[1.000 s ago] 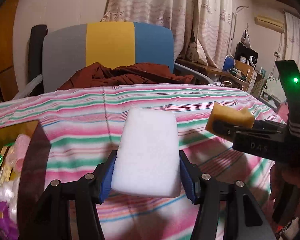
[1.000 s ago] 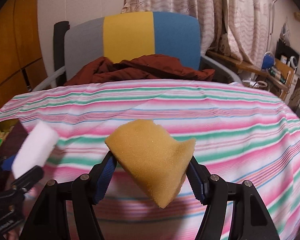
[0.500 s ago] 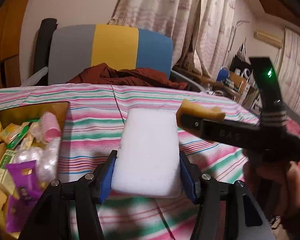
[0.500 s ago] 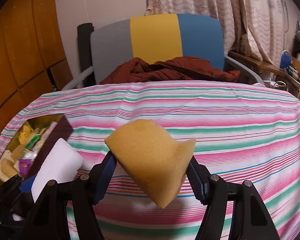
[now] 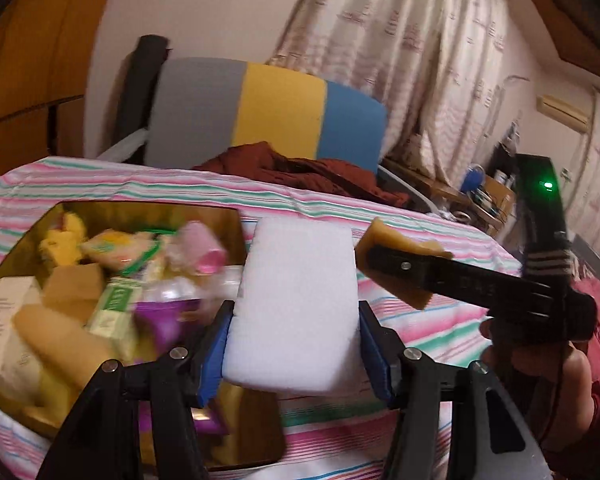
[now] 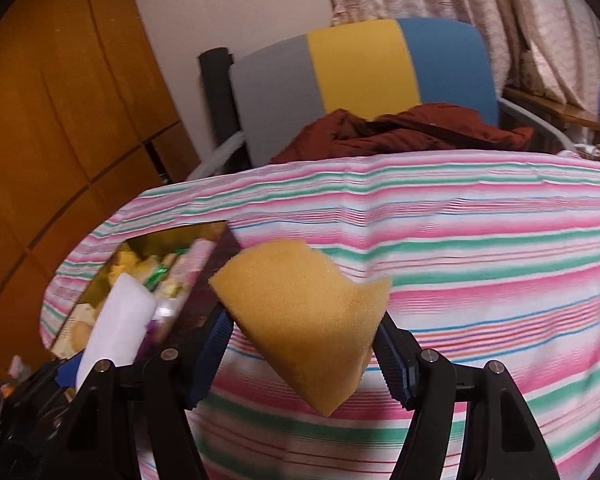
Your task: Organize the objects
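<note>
My left gripper (image 5: 294, 344) is shut on a white foam block (image 5: 296, 300), held above the right edge of a gold-lined box (image 5: 236, 216) full of packets and sponges. My right gripper (image 6: 304, 356) is shut on a yellow-brown sponge (image 6: 304, 320) and holds it above the striped cloth, just right of the box (image 6: 220, 236). In the left wrist view the right gripper (image 5: 396, 264) with the sponge (image 5: 384, 232) hangs to the right of the white block. In the right wrist view the white block (image 6: 120, 320) shows at lower left.
The striped cloth (image 6: 480, 248) covers the table. A grey, yellow and blue chair (image 5: 276, 112) with a brown garment (image 5: 300, 172) stands behind it. A wooden cabinet (image 6: 60, 120) is at the left, curtains and a cluttered desk (image 5: 488, 192) at the right.
Both grippers have swung left towards the box, each with its load. The box now fills the left of the left wrist view.
</note>
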`<move>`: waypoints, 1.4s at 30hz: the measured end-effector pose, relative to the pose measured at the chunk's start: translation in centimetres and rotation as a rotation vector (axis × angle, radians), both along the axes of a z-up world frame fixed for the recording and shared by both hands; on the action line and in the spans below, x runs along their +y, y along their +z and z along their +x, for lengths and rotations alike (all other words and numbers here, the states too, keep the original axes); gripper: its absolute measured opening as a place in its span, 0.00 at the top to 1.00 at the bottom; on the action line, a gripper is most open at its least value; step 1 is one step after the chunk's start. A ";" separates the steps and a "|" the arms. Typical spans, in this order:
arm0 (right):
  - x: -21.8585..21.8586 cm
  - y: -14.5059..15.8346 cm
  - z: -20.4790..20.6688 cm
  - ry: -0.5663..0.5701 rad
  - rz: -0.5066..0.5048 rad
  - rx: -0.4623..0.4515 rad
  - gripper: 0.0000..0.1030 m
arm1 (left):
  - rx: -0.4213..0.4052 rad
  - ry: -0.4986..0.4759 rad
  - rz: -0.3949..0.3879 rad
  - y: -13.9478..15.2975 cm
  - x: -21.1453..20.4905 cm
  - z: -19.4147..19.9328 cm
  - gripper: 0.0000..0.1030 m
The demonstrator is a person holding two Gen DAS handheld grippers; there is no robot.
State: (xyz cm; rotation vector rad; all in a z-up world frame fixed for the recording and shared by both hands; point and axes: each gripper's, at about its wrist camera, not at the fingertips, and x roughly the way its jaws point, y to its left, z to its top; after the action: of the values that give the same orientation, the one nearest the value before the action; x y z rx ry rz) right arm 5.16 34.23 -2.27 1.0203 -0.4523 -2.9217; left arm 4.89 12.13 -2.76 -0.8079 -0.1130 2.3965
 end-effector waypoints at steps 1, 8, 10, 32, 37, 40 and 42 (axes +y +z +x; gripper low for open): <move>-0.9 0.3 -0.5 0.022 -0.001 0.003 0.33 | -0.005 0.012 0.003 0.0 -0.7 -0.2 0.43; -6.1 1.5 -4.2 0.132 -0.011 0.018 0.33 | -0.027 0.124 -0.033 -0.6 -5.4 -2.2 0.43; -7.6 1.6 -5.5 0.159 -0.005 0.017 0.33 | -0.041 0.136 -0.040 -0.9 -6.1 -2.5 0.43; -10.4 -0.7 -9.2 0.189 -0.156 -0.032 0.07 | -0.045 0.167 -0.128 -2.1 -7.6 -1.0 0.29; -9.0 -0.5 -7.4 0.145 -0.167 -0.012 0.06 | -0.020 0.173 -0.089 -0.9 -7.8 -0.1 0.29; -9.4 -0.4 -6.8 0.124 -0.107 -0.048 0.06 | -0.049 0.159 -0.086 -0.3 -7.6 -0.1 0.29; -9.9 -0.1 -6.3 0.108 -0.070 -0.076 0.00 | -0.094 0.172 -0.081 -0.3 -7.8 -0.4 0.29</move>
State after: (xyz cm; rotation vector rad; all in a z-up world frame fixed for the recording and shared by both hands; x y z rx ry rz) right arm -1.18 24.33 -2.34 1.1132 -0.4812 -2.7600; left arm 4.44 4.34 -3.05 -0.9851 -0.1284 2.5375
